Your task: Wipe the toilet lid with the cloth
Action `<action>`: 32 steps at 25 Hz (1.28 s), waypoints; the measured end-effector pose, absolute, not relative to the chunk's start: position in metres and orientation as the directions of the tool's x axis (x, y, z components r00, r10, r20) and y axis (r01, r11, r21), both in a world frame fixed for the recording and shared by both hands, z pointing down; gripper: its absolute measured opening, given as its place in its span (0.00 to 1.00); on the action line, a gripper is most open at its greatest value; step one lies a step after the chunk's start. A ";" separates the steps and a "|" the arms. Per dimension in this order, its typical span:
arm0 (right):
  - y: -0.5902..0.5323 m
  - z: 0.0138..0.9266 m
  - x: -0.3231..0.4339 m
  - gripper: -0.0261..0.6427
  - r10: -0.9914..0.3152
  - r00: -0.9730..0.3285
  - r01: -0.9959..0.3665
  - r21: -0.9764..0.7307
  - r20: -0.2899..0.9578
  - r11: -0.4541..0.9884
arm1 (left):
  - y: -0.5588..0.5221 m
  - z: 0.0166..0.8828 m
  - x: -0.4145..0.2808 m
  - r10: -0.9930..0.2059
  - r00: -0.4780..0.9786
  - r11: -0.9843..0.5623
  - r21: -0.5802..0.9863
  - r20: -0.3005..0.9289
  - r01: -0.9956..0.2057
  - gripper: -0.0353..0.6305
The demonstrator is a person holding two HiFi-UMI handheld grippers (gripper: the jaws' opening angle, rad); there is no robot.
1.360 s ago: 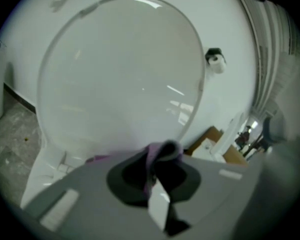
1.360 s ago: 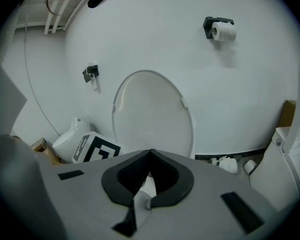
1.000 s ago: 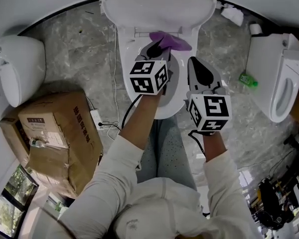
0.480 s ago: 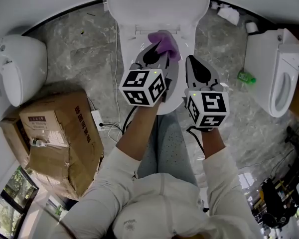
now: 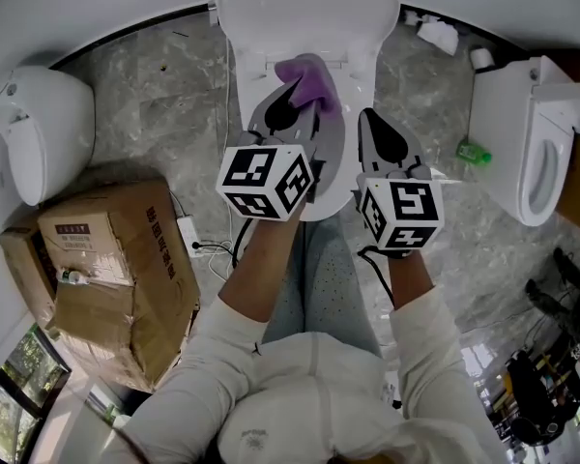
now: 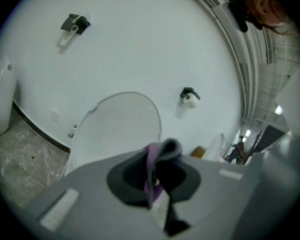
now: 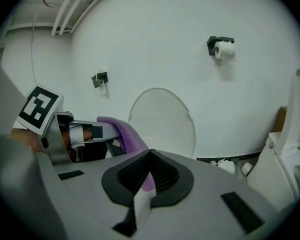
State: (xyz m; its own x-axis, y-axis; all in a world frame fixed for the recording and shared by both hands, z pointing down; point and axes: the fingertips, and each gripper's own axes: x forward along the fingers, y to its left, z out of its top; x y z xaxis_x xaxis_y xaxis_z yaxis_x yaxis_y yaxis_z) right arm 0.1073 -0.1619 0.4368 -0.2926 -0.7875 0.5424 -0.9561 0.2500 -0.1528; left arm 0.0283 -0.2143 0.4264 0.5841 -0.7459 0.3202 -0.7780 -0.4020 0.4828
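Note:
The white toilet lid (image 5: 304, 8) stands raised at the top of the head view, above the seat (image 5: 340, 167). My left gripper (image 5: 292, 100) is shut on a purple cloth (image 5: 309, 77), which bunches out past its tips just below the lid's hinge. In the left gripper view the cloth (image 6: 157, 161) is pinched between the jaws, with the lid (image 6: 117, 129) behind it. My right gripper (image 5: 372, 124) hovers beside it on the right, shut with nothing in it. The right gripper view shows the left gripper (image 7: 110, 136), the cloth (image 7: 124, 131) and the lid (image 7: 162, 121).
A cardboard box (image 5: 106, 259) sits on the floor at the left, with a white fixture (image 5: 39, 133) behind it. Another toilet (image 5: 532, 153) stands at the right, near a green bottle (image 5: 472, 151). A toilet roll holder (image 7: 221, 46) hangs on the wall.
Both grippers have risen, their marker cubes showing larger. The left gripper carried the purple cloth up off the seat area, closer to the raised lid.

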 end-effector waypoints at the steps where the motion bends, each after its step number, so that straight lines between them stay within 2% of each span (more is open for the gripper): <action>1: -0.162 0.434 0.107 0.06 -0.791 -0.292 -0.956 -0.152 0.538 0.250 | -0.214 0.421 0.027 -0.751 0.582 -0.404 0.480 0.311 -0.779 0.07; 12: -0.167 0.381 0.097 0.06 -0.829 -0.296 -0.955 -0.138 0.475 0.262 | -0.213 0.345 0.010 -0.799 0.560 -0.459 0.379 0.218 -0.803 0.07; 23: -0.180 0.320 0.096 0.06 -0.859 -0.318 -0.947 -0.099 0.401 0.305 | -0.212 0.266 0.007 -0.818 0.565 -0.501 0.349 0.108 -0.792 0.07; 32: -0.205 0.278 0.104 0.06 -0.860 -0.372 -0.919 -0.009 0.350 0.394 | -0.215 0.220 0.003 -0.832 0.552 -0.508 0.324 0.056 -0.798 0.07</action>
